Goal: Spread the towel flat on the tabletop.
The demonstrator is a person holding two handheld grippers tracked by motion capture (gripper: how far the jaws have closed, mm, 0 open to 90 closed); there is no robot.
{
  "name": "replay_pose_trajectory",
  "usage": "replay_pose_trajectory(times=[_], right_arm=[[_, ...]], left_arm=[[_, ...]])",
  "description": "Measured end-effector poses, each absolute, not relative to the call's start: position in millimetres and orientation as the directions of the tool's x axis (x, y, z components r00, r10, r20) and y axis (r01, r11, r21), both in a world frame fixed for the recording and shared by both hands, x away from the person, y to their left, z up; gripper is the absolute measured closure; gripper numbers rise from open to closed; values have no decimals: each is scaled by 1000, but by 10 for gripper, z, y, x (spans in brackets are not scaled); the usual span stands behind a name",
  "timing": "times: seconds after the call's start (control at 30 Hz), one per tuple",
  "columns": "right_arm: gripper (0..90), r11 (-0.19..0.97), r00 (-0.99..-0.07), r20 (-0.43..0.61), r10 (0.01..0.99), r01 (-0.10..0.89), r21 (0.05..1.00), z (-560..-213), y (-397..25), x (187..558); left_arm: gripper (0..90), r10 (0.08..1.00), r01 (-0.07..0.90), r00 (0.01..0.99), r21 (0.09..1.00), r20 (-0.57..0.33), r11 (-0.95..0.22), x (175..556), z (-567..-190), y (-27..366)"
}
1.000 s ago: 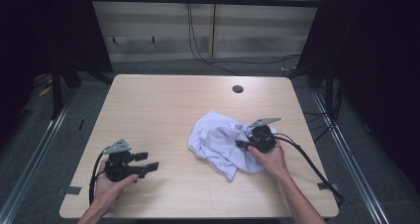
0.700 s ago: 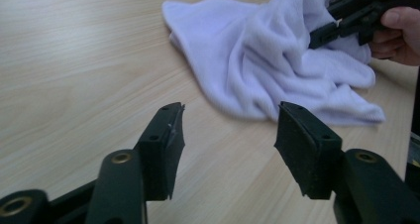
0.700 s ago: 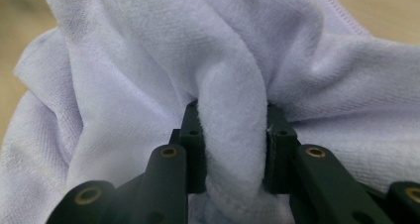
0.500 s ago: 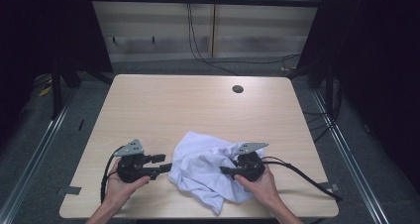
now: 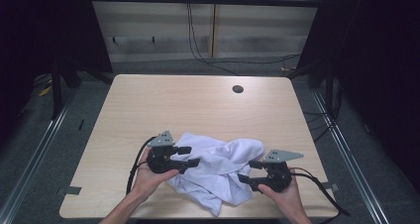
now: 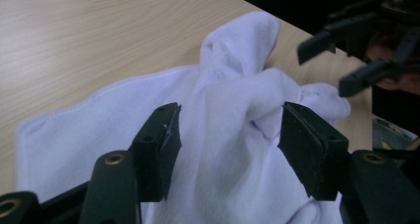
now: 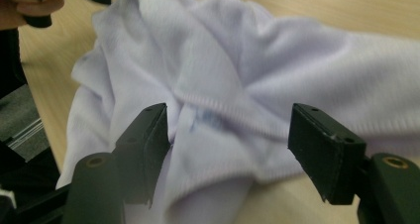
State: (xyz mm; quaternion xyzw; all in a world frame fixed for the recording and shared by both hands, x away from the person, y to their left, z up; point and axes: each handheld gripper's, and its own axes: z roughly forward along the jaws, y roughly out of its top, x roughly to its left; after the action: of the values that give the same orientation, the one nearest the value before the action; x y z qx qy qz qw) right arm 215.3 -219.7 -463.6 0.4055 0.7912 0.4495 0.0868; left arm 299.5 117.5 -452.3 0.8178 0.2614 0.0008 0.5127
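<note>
Left gripper (image 5: pixel 190 156), lower left-centre of the high view: jaws spread wide, released, tips at the left edge of the cloth (image 5: pixel 218 172). In the left gripper view the gripper (image 6: pixel 228 135) has both pads apart with a bunched fold of cloth (image 6: pixel 233 135) standing between them; whether either pad touches the fabric is hard to tell.

Right gripper (image 5: pixel 246 172), lower right-centre of the high view: jaws also apart, released, tips against the cloth's right side. In the right gripper view the gripper (image 7: pixel 228 140) straddles a hemmed fold of the cloth (image 7: pixel 237 85); nothing is pinched.

Cloth: white, crumpled, lying on the table (image 5: pixel 198 105) near its front edge, between the two grippers.

High view alone gives the whole layout: the two hands, the cables, a grey plate on each gripper, a dark round hole (image 5: pixel 237 89) in the far part of the table. Left gripper view adds the hem along the cloth's flat left part and the right gripper (image 6: pixel 346 60) at upper right, jaws apart, just beside the cloth. Right gripper view adds a small bluish mark near the hem, blurred, and fingers (image 7: pixel 29 3) at upper left.

Cut off: forearms at the bottom of the high view. The cloth's underside and its lower folds are hidden.
</note>
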Motion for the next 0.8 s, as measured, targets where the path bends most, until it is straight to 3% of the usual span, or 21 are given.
replay_pose_trajectory(times=[0.13,0.2,0.3,0.4,0.5,0.63,0.8], right_arm=[[371,293,-665,216,715,565,771,-4707,-2144,1963],[385,327,-674,170,719,544,773,-4725,-2070,2017],[444,337,-687,210,696,571,748,-4793,-1992,2231],[578,373,-683,211,699,600,707,-4912,-1913,2348],[691,350,-670,242,702,620,702,-4908,-1939,2394],[709,307,-642,279,714,645,700,-4869,-2032,2441],[820,294,-637,272,722,638,712,-4827,-2108,2464]], left_arm=[[461,404,417,876,831,-262,-367,3049,-4547,997],[554,401,404,885,818,-237,-410,3060,-4564,912],[686,391,406,890,799,-235,-444,3100,-4635,830],[819,396,417,885,799,-246,-434,3133,-4653,852],[845,399,415,882,815,-251,-405,3138,-4607,920],[853,426,432,856,857,-291,-282,3146,-4430,1152],[854,459,419,838,886,-294,-197,3192,-4242,1442]])
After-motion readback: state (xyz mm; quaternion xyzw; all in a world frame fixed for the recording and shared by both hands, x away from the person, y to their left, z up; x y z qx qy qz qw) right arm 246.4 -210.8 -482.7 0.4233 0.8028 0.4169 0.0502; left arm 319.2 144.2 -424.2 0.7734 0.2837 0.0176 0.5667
